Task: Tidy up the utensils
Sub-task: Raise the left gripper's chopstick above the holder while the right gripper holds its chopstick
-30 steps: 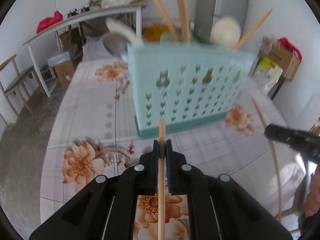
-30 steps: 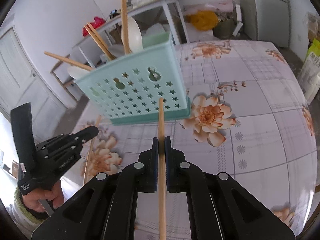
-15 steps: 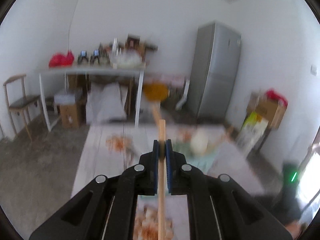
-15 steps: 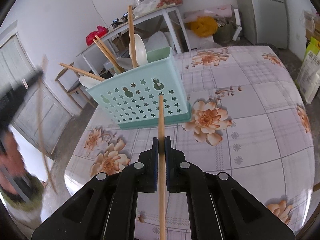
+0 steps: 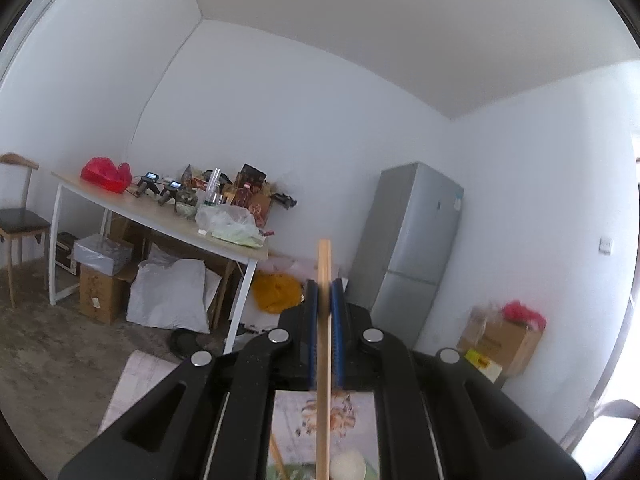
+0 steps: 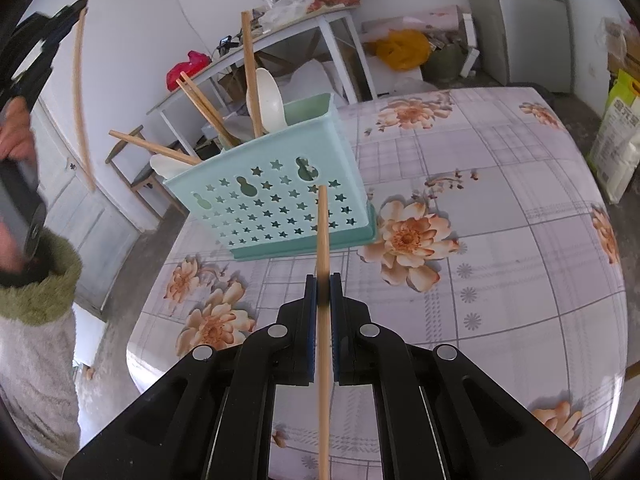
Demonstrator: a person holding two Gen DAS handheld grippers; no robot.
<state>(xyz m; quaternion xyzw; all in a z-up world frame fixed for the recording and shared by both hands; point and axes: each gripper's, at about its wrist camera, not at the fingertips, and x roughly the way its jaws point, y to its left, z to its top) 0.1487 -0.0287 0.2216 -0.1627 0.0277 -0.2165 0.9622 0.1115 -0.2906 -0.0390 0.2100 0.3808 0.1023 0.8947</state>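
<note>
My left gripper (image 5: 324,285) is shut on a wooden chopstick (image 5: 323,360) and is raised high, pointing at the room's far wall. In the right wrist view it shows at the top left, holding that chopstick (image 6: 80,92) upright above the table's left edge. My right gripper (image 6: 323,280) is shut on another wooden chopstick (image 6: 322,264), whose tip points at a mint-green perforated utensil basket (image 6: 276,208) on the floral tablecloth (image 6: 500,240). The basket holds several chopsticks (image 6: 250,68) and a white spoon (image 6: 269,98).
A white side table (image 5: 160,220) with clutter, boxes and sacks stands behind, beside a grey fridge (image 5: 412,240). A wooden chair (image 5: 18,224) stands at the far left. A bag (image 6: 616,148) stands by the table's right edge.
My left gripper has lifted its chopstick from table level beside the basket to high above it, tilting up toward the wall. My right gripper has pulled back slightly from the basket.
</note>
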